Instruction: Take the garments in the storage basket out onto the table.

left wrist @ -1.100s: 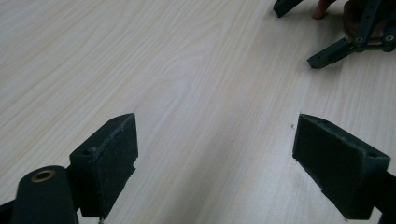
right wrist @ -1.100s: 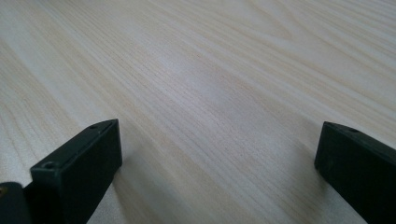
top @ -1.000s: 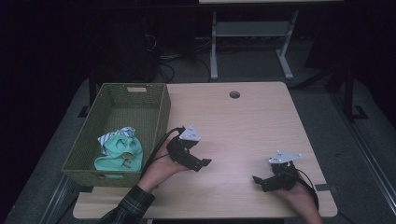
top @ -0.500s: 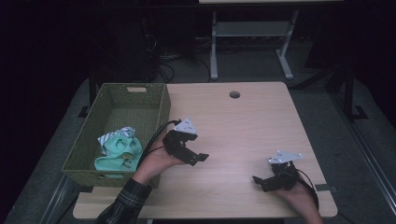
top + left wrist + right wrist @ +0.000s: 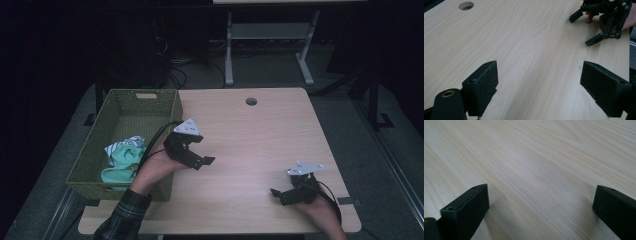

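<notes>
1. The left gripper [image 5: 200, 161] has its jaws spread wide with nothing between them; it hovers over bare table [image 5: 260, 145] just beside the green woven basket [image 5: 150, 102]. Its own view shows only wood grain between the pads [image 5: 482, 83].
2. The right gripper [image 5: 281, 195] also stands with jaws apart and empty, low over the table's near right corner, well apart from the basket.
3. The cloths [image 5: 122, 160], a mint-green and striped bundle, lie in the near end of the basket, beside the person's left forearm [image 5: 145, 177].
4. Risk, as I judge it: the left gripper points away from the cloths, so reaching for them needs a turn over the basket wall, where a jaw or the trailing cable [image 5: 155, 140] could catch the rim and drag the basket.
5. The bundle is crumpled and layered; a shallow pinch may lift one piece and leave or drop the rest.
6. The basket overhangs the table's left edge, so a hard push could tip it.
</notes>
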Demonstrator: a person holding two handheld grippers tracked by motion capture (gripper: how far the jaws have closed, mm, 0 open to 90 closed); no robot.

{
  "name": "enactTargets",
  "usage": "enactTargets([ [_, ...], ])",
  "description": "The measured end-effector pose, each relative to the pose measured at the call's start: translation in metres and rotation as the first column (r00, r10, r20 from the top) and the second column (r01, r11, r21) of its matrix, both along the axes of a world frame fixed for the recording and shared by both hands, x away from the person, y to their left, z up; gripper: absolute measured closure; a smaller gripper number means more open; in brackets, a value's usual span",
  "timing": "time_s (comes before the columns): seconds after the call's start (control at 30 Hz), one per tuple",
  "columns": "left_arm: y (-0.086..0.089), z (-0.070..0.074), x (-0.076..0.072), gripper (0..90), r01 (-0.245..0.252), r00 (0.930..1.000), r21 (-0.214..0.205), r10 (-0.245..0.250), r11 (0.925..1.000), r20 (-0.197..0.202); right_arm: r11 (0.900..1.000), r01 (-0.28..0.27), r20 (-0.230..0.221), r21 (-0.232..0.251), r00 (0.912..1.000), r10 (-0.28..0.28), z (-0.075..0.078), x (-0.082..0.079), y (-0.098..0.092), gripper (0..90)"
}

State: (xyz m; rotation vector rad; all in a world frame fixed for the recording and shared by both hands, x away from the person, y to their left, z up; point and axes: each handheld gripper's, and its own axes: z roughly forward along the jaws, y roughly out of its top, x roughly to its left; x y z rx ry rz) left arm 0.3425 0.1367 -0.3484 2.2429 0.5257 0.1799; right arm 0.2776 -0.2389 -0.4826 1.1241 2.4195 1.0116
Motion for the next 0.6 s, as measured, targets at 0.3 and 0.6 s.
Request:
enactTargets([
  [0.3,0.008,0.002,0.001,15.1,-0.006,1.0,0.014,0.006,0.9999,0.002,1.0,0.0,0.0,0.0,1.0,0.0,0.0,0.0,0.0,0.3],
  [0.6,0.023,0.009,0.003,15.1,-0.045,0.999,-0.002,0.045,0.999,0.003,1.0,0.0,0.0,0.0,1.0,0.0,0.0,0.0,0.0,0.3],
])
